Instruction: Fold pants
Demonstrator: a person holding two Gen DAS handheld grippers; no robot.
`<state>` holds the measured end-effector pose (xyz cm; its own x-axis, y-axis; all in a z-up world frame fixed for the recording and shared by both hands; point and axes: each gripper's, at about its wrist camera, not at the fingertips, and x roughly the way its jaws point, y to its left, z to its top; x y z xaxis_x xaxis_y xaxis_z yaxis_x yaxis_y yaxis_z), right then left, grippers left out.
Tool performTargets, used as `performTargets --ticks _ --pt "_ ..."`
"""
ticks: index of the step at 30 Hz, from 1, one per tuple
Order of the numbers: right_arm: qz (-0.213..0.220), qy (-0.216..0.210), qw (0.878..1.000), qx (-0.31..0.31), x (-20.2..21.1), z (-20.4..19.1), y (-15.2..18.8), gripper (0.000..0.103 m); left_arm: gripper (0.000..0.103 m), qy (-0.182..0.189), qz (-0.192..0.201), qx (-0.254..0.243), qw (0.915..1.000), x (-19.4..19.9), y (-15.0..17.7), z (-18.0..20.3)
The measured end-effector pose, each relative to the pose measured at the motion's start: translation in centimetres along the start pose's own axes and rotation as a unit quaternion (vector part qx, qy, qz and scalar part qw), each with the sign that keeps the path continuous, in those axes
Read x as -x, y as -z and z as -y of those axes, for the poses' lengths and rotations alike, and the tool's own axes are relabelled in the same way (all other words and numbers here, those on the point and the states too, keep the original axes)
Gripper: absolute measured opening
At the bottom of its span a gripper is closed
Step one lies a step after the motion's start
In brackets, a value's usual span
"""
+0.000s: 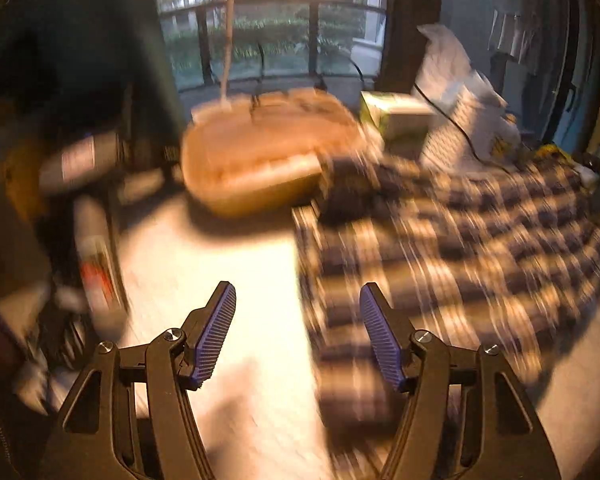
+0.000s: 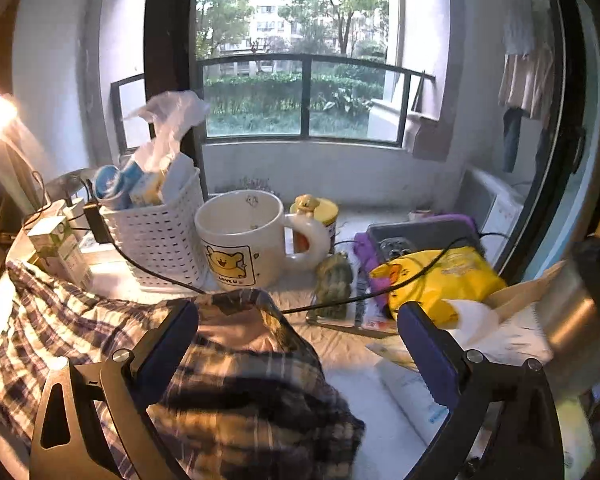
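Observation:
The plaid pants [image 1: 452, 248] lie bunched on the white table, right of centre in the blurred left wrist view. My left gripper [image 1: 298, 336] is open and empty above the table, its right finger at the pants' left edge. In the right wrist view the pants [image 2: 236, 380] fill the lower left. My right gripper [image 2: 300, 356] is open wide, with the pants' edge lying between and under its fingers, not pinched.
Left view: a tan tub [image 1: 268, 152], a green box [image 1: 396, 116], bottles [image 1: 96, 256] at left. Right view: a white basket [image 2: 156, 232], a bear mug [image 2: 244, 236], a black cable [image 2: 340, 300], a yellow bag [image 2: 440, 280], tissue [image 2: 496, 332] and a metal cup [image 2: 572, 312].

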<state>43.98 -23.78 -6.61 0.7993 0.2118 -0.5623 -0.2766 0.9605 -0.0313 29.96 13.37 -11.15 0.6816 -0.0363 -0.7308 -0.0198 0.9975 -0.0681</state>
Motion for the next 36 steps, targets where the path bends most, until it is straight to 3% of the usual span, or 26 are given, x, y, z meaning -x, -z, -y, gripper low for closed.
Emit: performTargets --ticks 8,15,16,17,18,19,20,21,22,23,25,27,36 --pt "-0.027 -0.007 0.998 -0.052 4.4 2.4 5.0 0.100 0.065 0.085 -0.012 0.066 0.9941 1.4 4.2 0.0" --pt "-0.063 -0.048 0.985 -0.153 5.9 4.3 10.8 0.100 0.066 0.080 -0.029 0.044 0.9954 0.1 4.7 1.4" --pt "-0.069 -0.057 0.983 -0.160 5.7 4.1 11.3 0.100 0.065 0.072 -0.030 0.039 0.9962 -0.2 4.8 1.6" --pt "-0.070 -0.065 0.982 -0.163 5.4 3.9 11.7 0.099 0.056 0.063 -0.027 0.032 0.9972 -0.2 4.9 1.9" --pt "-0.073 -0.072 0.981 -0.167 5.0 3.5 12.0 0.097 0.047 0.058 -0.028 0.027 0.9975 -0.2 5.0 2.0" --pt "-0.082 -0.082 0.978 -0.173 4.4 3.3 12.3 0.087 0.028 0.053 -0.029 0.020 0.9979 -0.1 4.9 2.1" --pt "-0.094 -0.096 0.974 -0.184 3.7 2.9 12.7 0.074 0.020 0.054 -0.034 0.017 0.9978 -0.1 5.0 2.1" --pt "-0.104 -0.099 0.972 -0.188 3.2 2.4 12.9 0.072 0.017 0.057 -0.036 0.017 0.9976 0.0 5.0 2.1" --pt "-0.098 -0.089 0.975 -0.178 3.4 1.9 12.8 0.056 0.010 0.059 -0.037 0.015 0.9975 0.1 5.1 2.2" --pt "-0.095 -0.100 0.976 -0.167 3.5 1.4 12.5 0.030 0.009 0.059 -0.038 0.011 0.9975 0.3 5.2 2.3" --pt "-0.095 -0.115 0.976 -0.159 3.8 0.6 12.2 0.030 0.007 0.054 -0.036 0.008 0.9978 0.9 5.4 2.5" --pt "-0.092 -0.100 0.983 -0.121 4.6 -0.4 11.9 0.029 0.007 0.052 -0.032 0.010 0.9981 1.8 5.5 2.5" --pt "-0.059 -0.087 0.992 -0.069 12.9 0.5 10.1 0.029 0.006 0.061 -0.001 0.025 0.9979 7.3 6.0 1.8"
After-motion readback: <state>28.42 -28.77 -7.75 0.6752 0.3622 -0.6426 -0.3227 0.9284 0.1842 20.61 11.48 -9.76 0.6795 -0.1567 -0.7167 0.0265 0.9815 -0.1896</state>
